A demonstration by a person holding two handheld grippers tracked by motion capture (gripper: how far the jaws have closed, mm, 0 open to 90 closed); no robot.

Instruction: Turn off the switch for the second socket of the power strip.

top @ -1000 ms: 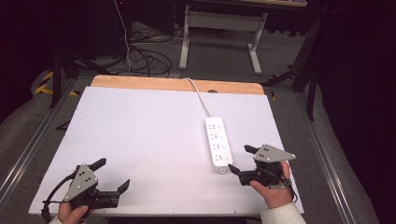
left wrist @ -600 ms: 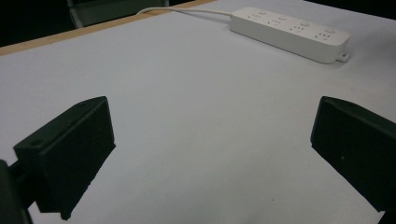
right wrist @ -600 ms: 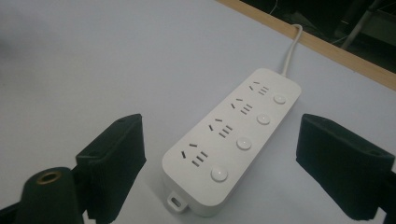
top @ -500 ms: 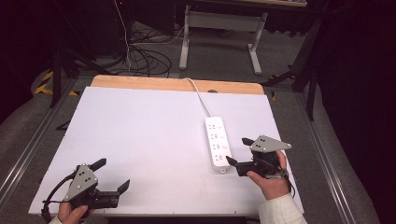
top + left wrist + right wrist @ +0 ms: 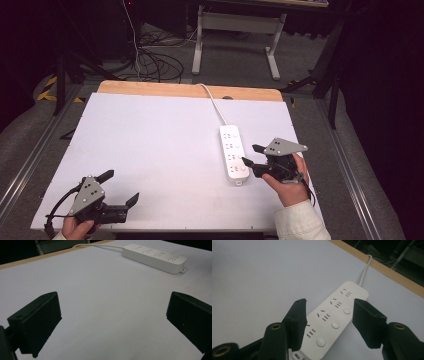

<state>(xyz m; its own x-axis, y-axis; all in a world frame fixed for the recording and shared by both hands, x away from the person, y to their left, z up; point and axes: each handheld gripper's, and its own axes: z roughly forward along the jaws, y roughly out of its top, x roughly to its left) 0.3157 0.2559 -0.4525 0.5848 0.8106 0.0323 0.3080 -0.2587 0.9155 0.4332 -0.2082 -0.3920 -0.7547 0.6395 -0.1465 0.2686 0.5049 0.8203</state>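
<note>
One power strip [image 5: 233,155], four sockets, four buttons; right gripper [image 5: 248,156] jaws spread over it; left gripper [image 5: 120,187] spread, well apart

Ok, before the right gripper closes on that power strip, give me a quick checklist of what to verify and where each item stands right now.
1. Right gripper open: ok, jaws stand apart.
2. Jaws straddle the power strip: ok in the right gripper view, one jaw on each long side near the end away from its cord.
3. Jaws low enough to grip its sides: cannot tell.
4. Cord has slack: cannot tell; it runs off the table's far edge.
5. Left gripper out of the way: ok, open at the near left corner of the table.
6. Sockets free of plugs: ok.
</note>
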